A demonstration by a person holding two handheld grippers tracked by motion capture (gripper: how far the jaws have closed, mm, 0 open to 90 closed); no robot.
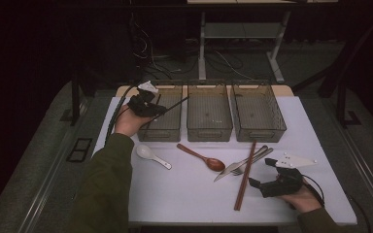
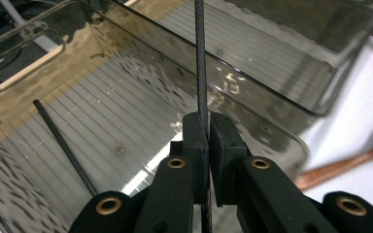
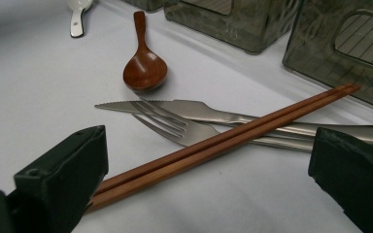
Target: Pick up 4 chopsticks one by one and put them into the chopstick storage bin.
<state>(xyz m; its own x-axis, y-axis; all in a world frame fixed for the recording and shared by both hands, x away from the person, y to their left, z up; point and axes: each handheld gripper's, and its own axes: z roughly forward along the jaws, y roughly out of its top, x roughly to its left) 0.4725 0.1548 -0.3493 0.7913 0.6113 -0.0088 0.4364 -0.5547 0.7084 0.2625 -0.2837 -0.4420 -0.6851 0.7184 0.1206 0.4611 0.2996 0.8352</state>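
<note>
While left claw point(image 2: 209, 141) pinches a black chopstick point(image 2: 200, 58) over the leftmost bin point(image 1: 162, 124), right claw point(image 3: 209, 170) gapes around brown chopsticks point(image 3: 233, 138).

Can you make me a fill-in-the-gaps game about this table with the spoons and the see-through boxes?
1. The left tongs are shut on a thin black ____ over the leftmost smoky clear plastic bin.
2. The right tongs are ____, with the pair of brown wooden chopsticks between them.
3. The chopsticks lie across a silver metal knife and a silver metal ____.
4. The number of clear bins in the row is ____.

Missing words: chopstick; open; fork; three
</note>
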